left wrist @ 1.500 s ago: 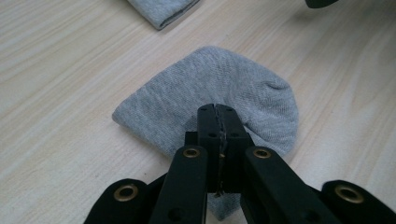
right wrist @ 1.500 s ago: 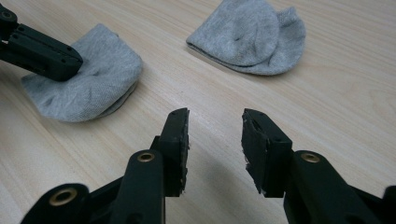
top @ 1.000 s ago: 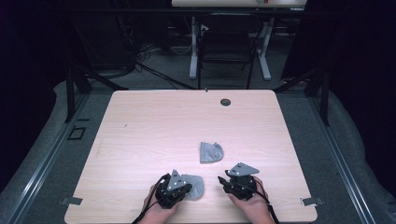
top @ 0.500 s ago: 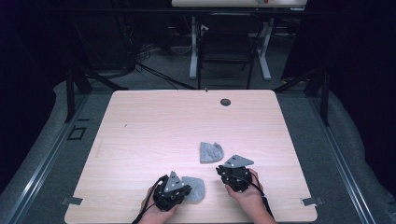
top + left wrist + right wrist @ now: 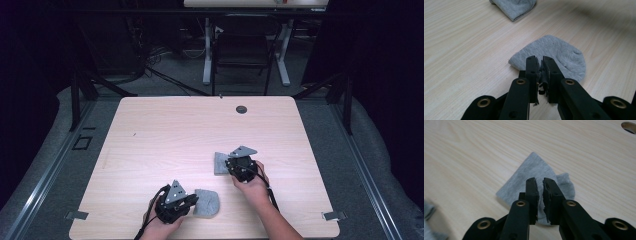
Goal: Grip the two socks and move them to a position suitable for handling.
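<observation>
Two small grey socks lie on the wooden table [image 5: 165,135]. The nearer sock [image 5: 207,203] [image 5: 560,53] is rounded and lies just past the tips of my left gripper [image 5: 193,201] [image 5: 539,59], whose jaws are shut with nothing between them. The farther sock [image 5: 220,162] [image 5: 529,173], folded with a pointed corner, lies under my right gripper [image 5: 230,164] [image 5: 539,180]. Its jaws are shut above the cloth and hold nothing. The left gripper view also has the farther sock [image 5: 514,7] at its top edge.
A round cable hole [image 5: 241,109] [image 5: 629,126] sits near the table's far edge. A dark chair [image 5: 242,50] and a desk's white legs stand beyond the table. Bare wood stretches across the left and far parts of the table.
My right gripper has moved away from the near edge, up the table to the farther sock. The left gripper has stayed beside the nearer sock.
</observation>
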